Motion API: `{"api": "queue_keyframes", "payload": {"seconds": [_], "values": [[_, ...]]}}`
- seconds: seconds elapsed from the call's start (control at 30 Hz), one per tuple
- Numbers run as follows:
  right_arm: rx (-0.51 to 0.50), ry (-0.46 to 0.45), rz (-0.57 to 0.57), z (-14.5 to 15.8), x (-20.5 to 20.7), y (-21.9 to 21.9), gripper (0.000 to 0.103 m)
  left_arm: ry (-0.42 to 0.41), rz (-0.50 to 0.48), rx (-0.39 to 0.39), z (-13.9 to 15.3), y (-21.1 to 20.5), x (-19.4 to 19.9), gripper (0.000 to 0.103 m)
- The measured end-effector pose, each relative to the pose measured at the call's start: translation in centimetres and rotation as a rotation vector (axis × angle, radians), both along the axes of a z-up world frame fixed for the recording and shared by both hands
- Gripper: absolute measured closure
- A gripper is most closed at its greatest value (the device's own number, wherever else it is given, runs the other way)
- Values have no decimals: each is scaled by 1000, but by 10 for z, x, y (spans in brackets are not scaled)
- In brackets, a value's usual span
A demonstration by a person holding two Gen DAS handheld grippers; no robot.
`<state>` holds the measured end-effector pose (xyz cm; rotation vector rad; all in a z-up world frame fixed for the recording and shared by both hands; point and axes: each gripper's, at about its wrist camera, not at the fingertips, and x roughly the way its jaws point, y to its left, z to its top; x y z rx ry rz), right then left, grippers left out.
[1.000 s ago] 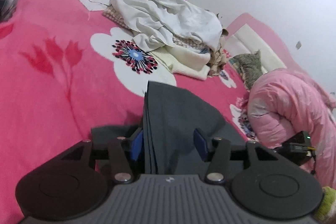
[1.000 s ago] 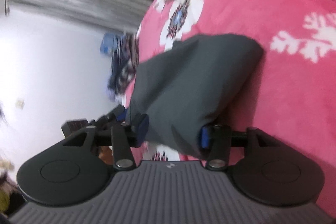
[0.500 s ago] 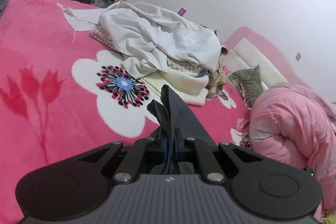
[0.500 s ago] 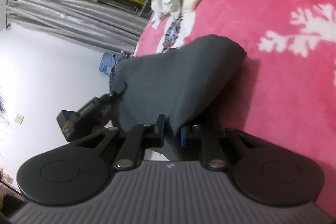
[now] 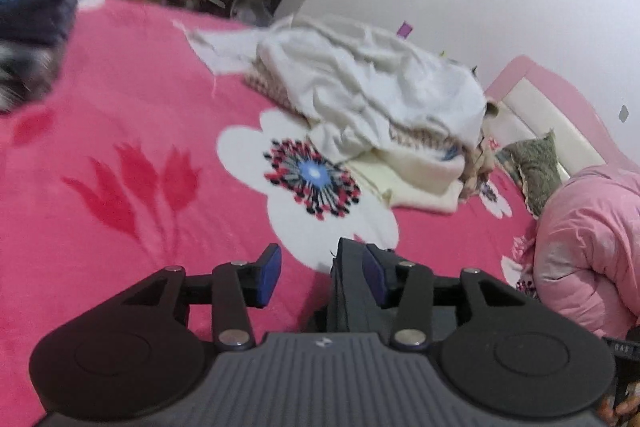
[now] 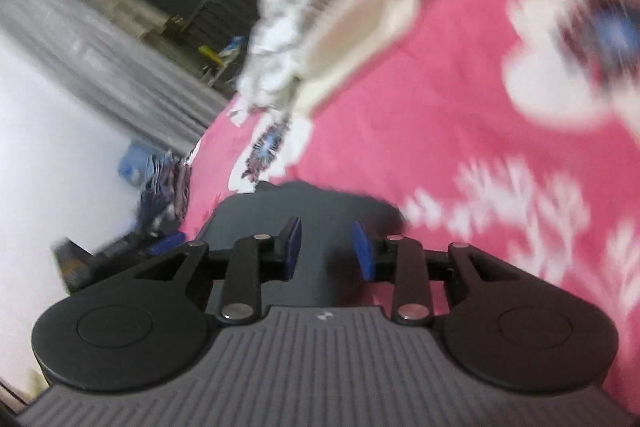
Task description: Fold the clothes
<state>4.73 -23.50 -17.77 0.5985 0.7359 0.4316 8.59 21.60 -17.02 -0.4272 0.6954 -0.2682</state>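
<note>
Opening, our left tongs (image 5: 320,277) have a gap, with the gray cloth (image 5: 348,291) leaning on one pad and not pinched. Our right tongs (image 6: 326,249) are opening too, just over the cloth (image 6: 304,203), not gripping it. It lies on the pink bed (image 5: 100,131). Farther off we see a pile of clothes (image 5: 372,95) and a pink coat (image 5: 588,247).

Even, fairly bright indoor light fills both views. Fisheye bending curves the edges. The right wrist view smears heavily toward its upper right; the left wrist view blurs mildly at upper left.
</note>
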Motion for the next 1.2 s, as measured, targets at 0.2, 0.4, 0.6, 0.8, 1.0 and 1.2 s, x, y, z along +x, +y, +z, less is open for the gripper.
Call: {"api": "queue_keyframes", "payload": {"seconds": [0.2, 0.4, 0.6, 0.8, 1.0, 1.2], "values": [[-263, -182, 292, 30, 16, 91, 75, -46, -231, 81, 5, -33, -54, 59], [-363, -54, 222, -18, 72, 105, 82, 85, -137, 194, -43, -33, -45, 65], [-334, -37, -30, -4, 61, 57, 78, 102, -22, 125, -43, 2, -56, 56], [122, 198, -222, -24, 17, -28, 50, 131, -9, -108, -35, 24, -76, 45], [380, 403, -138, -67, -8, -19, 38, 279, -45, -337, -70, 10, -79, 35], [336, 359, 22, -68, 8, 15, 23, 260, 98, -440, -91, 4, -59, 37]]}}
